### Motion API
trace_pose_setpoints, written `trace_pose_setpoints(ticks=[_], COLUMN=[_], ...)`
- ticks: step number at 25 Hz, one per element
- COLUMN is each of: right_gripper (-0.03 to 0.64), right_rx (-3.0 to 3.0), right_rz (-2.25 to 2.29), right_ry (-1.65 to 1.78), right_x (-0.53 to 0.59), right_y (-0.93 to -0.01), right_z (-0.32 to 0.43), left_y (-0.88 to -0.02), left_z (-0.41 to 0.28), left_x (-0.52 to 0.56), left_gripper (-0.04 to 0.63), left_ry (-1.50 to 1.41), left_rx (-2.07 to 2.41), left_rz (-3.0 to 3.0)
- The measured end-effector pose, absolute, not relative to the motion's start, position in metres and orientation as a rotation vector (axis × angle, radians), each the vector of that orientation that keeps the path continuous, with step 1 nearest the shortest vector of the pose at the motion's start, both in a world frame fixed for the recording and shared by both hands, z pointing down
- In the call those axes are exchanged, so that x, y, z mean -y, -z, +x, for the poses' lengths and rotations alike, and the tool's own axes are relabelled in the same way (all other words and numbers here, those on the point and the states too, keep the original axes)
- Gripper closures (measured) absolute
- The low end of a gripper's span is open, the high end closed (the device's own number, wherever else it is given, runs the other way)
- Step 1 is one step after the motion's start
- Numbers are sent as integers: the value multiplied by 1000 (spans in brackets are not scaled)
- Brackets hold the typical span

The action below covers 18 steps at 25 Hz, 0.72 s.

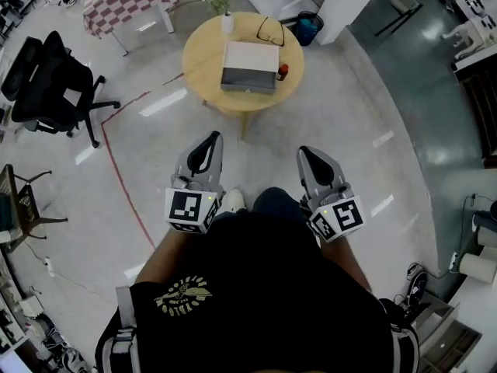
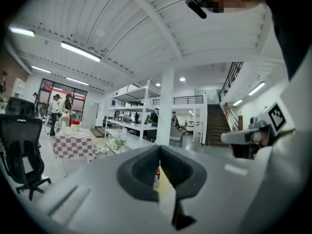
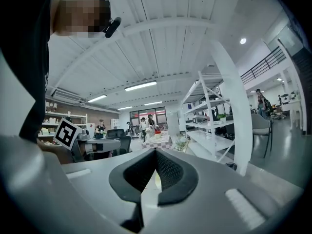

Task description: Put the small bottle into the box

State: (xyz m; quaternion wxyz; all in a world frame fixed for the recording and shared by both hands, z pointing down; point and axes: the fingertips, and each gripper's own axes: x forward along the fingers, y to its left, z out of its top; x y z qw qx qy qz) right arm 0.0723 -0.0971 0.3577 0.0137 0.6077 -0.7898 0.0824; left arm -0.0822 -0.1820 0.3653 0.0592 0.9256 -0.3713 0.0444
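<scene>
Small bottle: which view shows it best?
Head view: the small bottle stands on the round table beside the box. Left gripper view catches only a red sliver of it; right gripper view shows none.

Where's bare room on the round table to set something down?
Widest bare patch: left part of the round table, between box and left rim. A narrow strip lies between box and near rim. Crowded right and back: small bottle beside the box's right edge, glasses behind, vase at the far rim.
</scene>
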Motion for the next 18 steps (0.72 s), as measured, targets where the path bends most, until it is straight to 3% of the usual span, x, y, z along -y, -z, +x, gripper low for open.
trace_pose_setpoints(ticks=[18], right_gripper=[611], right_rx=[2502], right_rz=[1833], right_ry=[-248], right_x=[137], right_y=[-354], right_z=[74], left_y=[-366], left_z=[-68], left_x=[206], left_gripper=[595], left_ry=[-144], left_rx=[1101], left_rz=[2795])
